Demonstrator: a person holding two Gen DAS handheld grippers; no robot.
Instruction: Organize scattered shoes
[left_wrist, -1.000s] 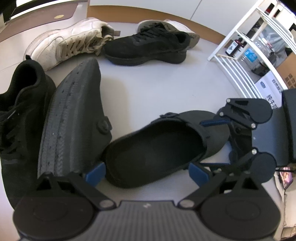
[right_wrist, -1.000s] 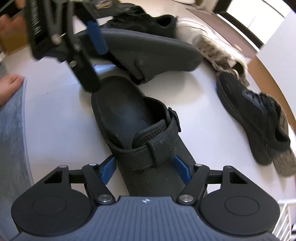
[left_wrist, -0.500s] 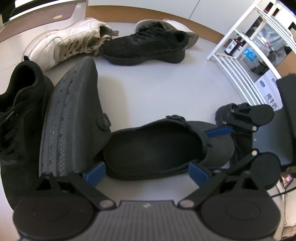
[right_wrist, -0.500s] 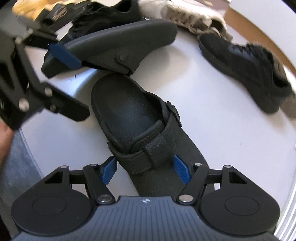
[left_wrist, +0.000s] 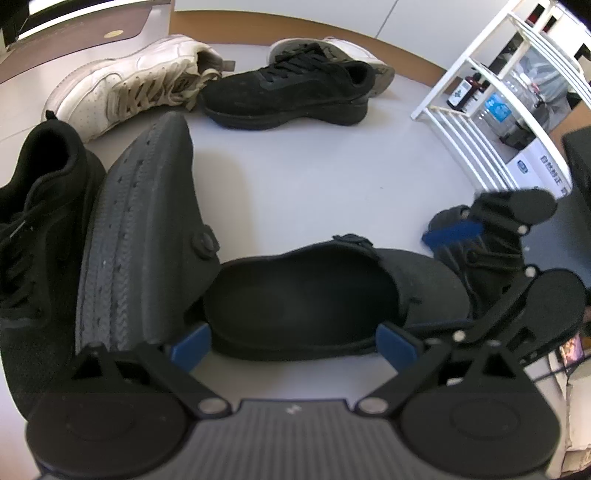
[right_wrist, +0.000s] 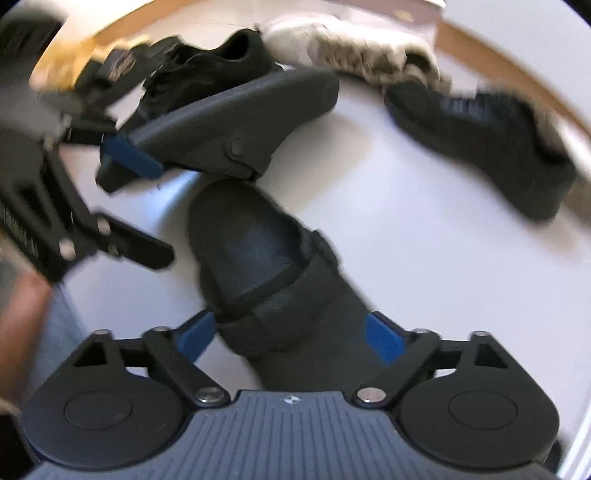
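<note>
A black strapped clog (left_wrist: 303, 295) lies upright on the white floor, its heel against a grey clog (left_wrist: 140, 229) tipped on its side with the sole showing. My left gripper (left_wrist: 293, 347) is open, its blue pads on either side of the black clog's heel without pressing on it. My right gripper (right_wrist: 290, 334) straddles the toe end of the black clog (right_wrist: 258, 258). Its jaws are opening, and the pads stand off the clog's sides. One of its fingers (left_wrist: 452, 233) shows blurred past the toe in the left wrist view.
A black sneaker (left_wrist: 33, 229) lies at the far left. Its mate (left_wrist: 291, 92) lies at the back, between two white sneakers (left_wrist: 125, 85). A white wire rack (left_wrist: 472, 122) with bottles stands on the right. The tipped grey clog (right_wrist: 240, 122) touches the left gripper's far pad.
The right gripper's pads have spread off the black clog and its wrist has rolled. The clog has swung so its heel meets the tipped clog. The left gripper has stayed still.
</note>
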